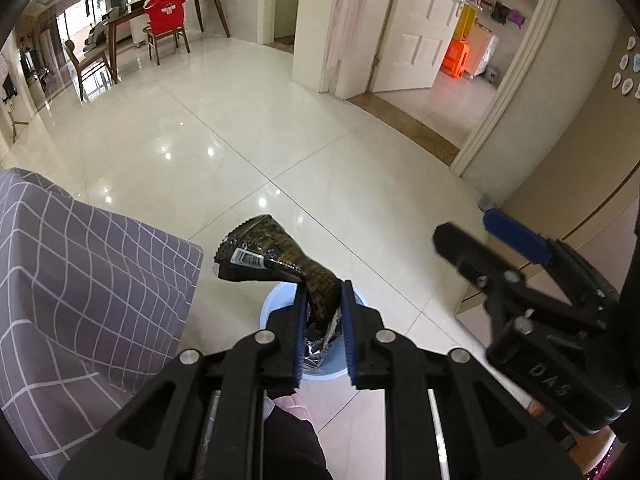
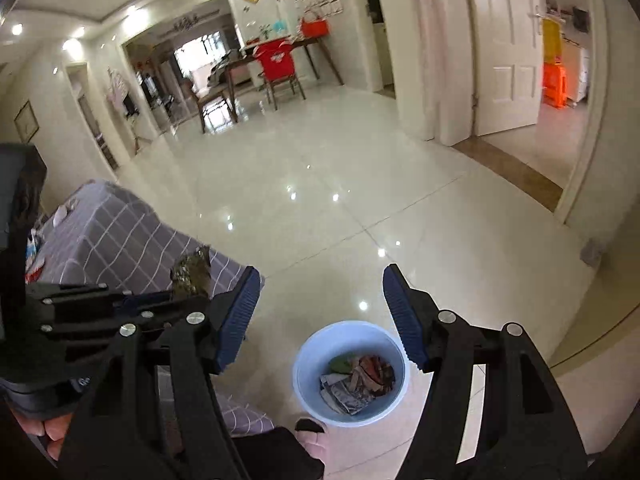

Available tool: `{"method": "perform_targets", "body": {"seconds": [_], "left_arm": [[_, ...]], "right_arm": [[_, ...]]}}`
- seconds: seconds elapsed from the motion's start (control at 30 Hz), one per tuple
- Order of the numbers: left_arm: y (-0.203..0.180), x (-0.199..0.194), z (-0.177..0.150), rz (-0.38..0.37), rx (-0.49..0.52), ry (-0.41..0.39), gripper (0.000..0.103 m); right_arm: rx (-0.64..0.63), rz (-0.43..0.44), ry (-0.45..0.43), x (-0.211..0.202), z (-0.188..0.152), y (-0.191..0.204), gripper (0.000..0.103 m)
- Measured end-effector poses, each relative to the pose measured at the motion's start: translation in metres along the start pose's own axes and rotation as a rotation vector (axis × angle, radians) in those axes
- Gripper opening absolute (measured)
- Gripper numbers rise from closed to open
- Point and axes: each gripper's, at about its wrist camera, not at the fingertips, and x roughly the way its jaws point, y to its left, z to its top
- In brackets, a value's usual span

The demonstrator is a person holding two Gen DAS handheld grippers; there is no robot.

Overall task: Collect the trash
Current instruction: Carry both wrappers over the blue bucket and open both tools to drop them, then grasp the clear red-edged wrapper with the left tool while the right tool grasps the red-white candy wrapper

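Observation:
My left gripper (image 1: 325,286) is shut on a dark crumpled snack wrapper (image 1: 264,254) and holds it above a light blue bin (image 1: 272,304) on the floor. In the right wrist view the wrapper (image 2: 191,272) sticks up from the left gripper at the left. My right gripper (image 2: 320,300) is open and empty, held above the bin (image 2: 308,360), which holds several crumpled wrappers (image 2: 356,380). The right gripper also shows at the right of the left wrist view (image 1: 468,236).
A table with a grey checked cloth (image 1: 80,280) stands at the left, close to the bin. Glossy tiled floor (image 1: 280,140) spreads ahead. A dining table and a red-covered chair (image 1: 164,20) stand far back. An open doorway (image 1: 460,60) is at the right.

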Motion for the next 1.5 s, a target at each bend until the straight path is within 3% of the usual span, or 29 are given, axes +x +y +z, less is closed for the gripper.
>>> {"method": "perform_targets", "body": {"seconds": [0.37, 0.47, 0.53, 0.57, 0.67, 0.97, 1.13, 1.27, 1.43, 1.5], "left_arm": [[-0.019, 0.014, 0.014, -0.030, 0.032, -0.002, 0.016], [-0.024, 0.013, 0.021, -0.043, 0.030, -0.018, 0.022], [-0.022, 0.012, 0.023, 0.000, 0.007, -0.035, 0.076], [-0.017, 0.009, 0.024, 0.032, -0.018, -0.053, 0.080], [-0.012, 0.005, 0.022, -0.015, -0.039, -0.052, 0.080], [0.003, -0.024, 0.014, 0.056, -0.033, -0.088, 0.080], [0.030, -0.054, 0.005, 0.109, -0.042, -0.112, 0.080], [0.064, -0.082, -0.008, 0.191, -0.064, -0.135, 0.080], [0.124, -0.132, -0.031, 0.393, -0.111, -0.194, 0.080], [0.153, -0.149, -0.040, 0.425, -0.162, -0.195, 0.080]], "right_arm": [[0.097, -0.045, -0.148, -0.029, 0.000, -0.030, 0.070], [0.125, -0.048, -0.176, -0.036, 0.000, -0.038, 0.070], [0.143, -0.052, -0.187, -0.039, 0.000, -0.042, 0.072], [0.153, -0.050, -0.190, -0.041, 0.001, -0.046, 0.072], [0.156, -0.049, -0.181, -0.042, 0.001, -0.048, 0.072], [0.122, -0.011, -0.159, -0.042, 0.007, -0.026, 0.072], [0.086, 0.032, -0.130, -0.039, 0.012, 0.002, 0.074], [0.030, 0.092, -0.103, -0.033, 0.014, 0.040, 0.074], [-0.048, 0.202, -0.065, -0.024, 0.015, 0.101, 0.074], [-0.074, 0.246, -0.049, -0.021, 0.014, 0.128, 0.074]]}}
